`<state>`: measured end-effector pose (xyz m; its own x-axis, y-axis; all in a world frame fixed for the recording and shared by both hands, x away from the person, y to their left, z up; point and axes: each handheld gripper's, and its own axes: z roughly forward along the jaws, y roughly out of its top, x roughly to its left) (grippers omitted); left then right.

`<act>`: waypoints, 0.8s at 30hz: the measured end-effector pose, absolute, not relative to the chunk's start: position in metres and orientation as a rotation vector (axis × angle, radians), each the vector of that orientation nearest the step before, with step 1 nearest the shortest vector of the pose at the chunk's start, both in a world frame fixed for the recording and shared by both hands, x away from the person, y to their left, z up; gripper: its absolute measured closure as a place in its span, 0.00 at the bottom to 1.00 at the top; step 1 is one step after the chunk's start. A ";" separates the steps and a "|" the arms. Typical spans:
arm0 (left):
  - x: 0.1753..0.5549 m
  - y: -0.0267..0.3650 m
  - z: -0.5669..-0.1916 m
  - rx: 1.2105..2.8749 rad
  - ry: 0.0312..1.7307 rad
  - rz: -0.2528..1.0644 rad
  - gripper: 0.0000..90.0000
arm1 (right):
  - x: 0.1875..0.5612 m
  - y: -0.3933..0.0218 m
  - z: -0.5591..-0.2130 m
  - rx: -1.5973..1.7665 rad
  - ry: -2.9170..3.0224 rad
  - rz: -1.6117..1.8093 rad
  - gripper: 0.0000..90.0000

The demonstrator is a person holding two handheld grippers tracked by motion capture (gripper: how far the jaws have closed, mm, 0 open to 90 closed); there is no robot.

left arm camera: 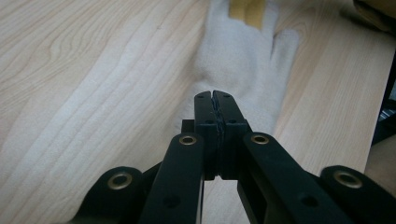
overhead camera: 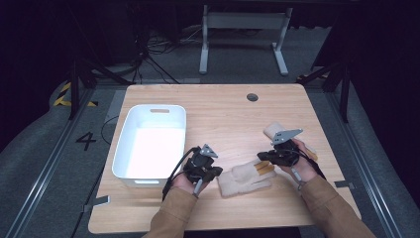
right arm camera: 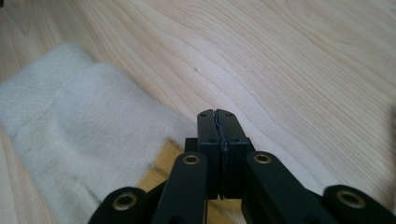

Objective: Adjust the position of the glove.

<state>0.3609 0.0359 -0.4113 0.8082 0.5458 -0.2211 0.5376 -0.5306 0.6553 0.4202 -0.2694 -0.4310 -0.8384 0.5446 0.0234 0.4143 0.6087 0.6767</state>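
High view: the white glove [overhead camera: 246, 177] lies lengthwise between both grippers at lower middle. The left gripper [overhead camera: 216, 171] and right gripper [overhead camera: 261, 155] are pressed closed, holding nothing.

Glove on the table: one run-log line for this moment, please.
glove: flat on table, between grippers | left gripper: shut, at cuff | right gripper: shut, at fingers | bin: empty

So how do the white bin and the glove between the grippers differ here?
The white bin is rigid, glossy and stands open-topped at the table's left; the glove is soft, cream, fuzzy and lies flat near the front edge. The bin is plain white; the glove carries tan patches. Both rest on the wooden table.
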 end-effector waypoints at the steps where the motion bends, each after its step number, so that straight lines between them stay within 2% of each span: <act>1: 0.360 0.036 -0.411 2.246 0.788 0.009 1.00 | 0.421 -0.268 -0.433 0.801 2.654 1.034 0.99; 19: 0.358 0.038 -0.415 2.267 0.795 -0.008 0.99 | 0.431 -0.258 -0.445 0.843 2.682 0.955 0.99; 24: 0.360 0.030 -0.415 2.282 0.761 -0.050 0.99 | 0.427 -0.262 -0.446 0.843 2.686 0.938 0.99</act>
